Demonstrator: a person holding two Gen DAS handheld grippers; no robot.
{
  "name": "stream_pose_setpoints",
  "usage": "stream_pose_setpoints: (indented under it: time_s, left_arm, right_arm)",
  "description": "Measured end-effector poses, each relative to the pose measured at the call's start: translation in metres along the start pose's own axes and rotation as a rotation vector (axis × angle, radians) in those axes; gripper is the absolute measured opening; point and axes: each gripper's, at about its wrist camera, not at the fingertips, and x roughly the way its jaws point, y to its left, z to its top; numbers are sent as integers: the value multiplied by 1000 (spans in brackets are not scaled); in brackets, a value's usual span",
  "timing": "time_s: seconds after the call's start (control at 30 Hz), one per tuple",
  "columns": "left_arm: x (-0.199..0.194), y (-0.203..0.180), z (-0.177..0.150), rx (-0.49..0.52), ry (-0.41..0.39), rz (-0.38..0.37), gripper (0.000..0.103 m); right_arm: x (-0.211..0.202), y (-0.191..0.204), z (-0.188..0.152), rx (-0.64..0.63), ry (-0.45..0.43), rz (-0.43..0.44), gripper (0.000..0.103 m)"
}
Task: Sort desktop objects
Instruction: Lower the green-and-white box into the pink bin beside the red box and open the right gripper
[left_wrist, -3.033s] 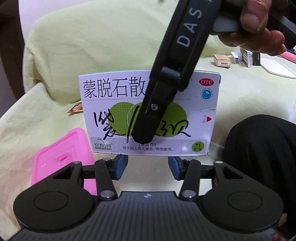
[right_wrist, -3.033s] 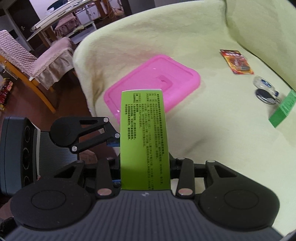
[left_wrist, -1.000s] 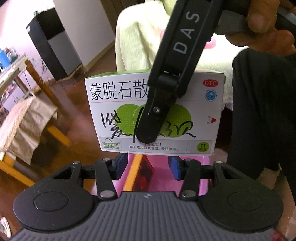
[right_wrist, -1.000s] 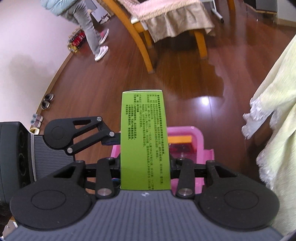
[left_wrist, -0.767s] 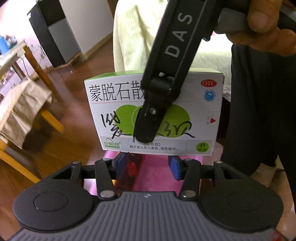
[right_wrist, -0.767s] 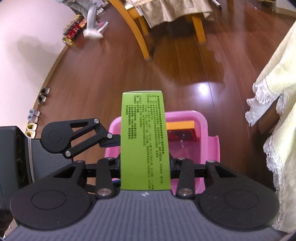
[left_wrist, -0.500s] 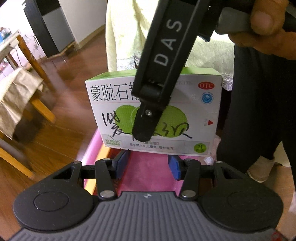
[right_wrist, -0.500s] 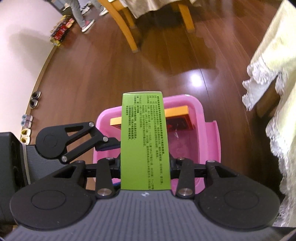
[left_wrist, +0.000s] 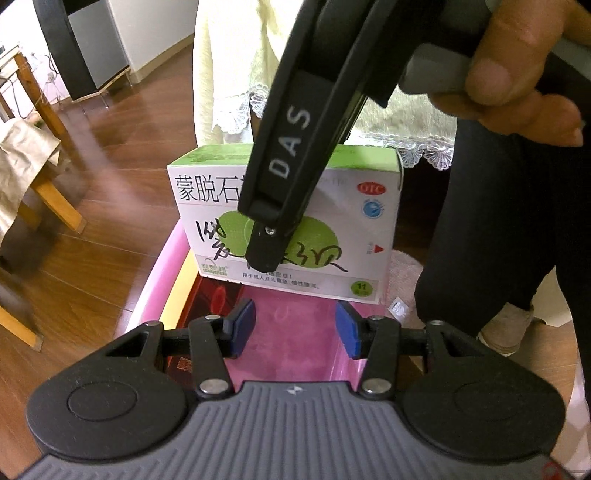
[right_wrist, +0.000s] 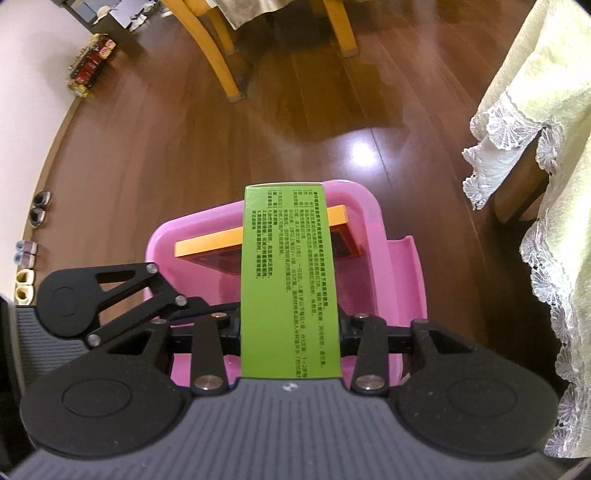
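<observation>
Right wrist: right claw (right_wrist: 290, 328) clamping medicine box (right_wrist: 290, 280) over pink bin (right_wrist: 373, 221) on wood floor (right_wrist: 184, 147); left claw (left_wrist: 295, 328) wide, empty.

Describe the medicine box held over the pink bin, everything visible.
The medicine box is a cardboard carton, white-fronted with green circles, a green top, printed Chinese text, a red OTC mark and black handwriting. The right tongs clamp it by its faces, upright above the pink bin. Its narrow green side carries fine print.

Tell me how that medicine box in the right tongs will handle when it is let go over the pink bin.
The medicine box looks like thin, probably light cardboard, clamped flat-faced by the right tongs, so it likely keeps shape. Released above the pink bin, it would probably drop flat or tip against the red-orange box.
</observation>
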Motion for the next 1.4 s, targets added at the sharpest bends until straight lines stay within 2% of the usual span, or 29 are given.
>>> stream_pose_setpoints:
  time_s: [0.23,0.5,1.13,1.4]
  left_arm:
    - [4,1,-1,-28,-2,-22,53]
    - [14,-4,-4,4,15,-41,54]
    - [33,5,-9,-41,28,-60,55]
    - [48,17,1,-44,31,-66,55]
  right_arm:
    - [11,5,2,-21,-9,-50,36]
    - [25,8,1,-29,-8,-88,36]
    - [53,7,-8,-58,8,-134,36]
    - [56,7,-8,-75,13,-150,36]
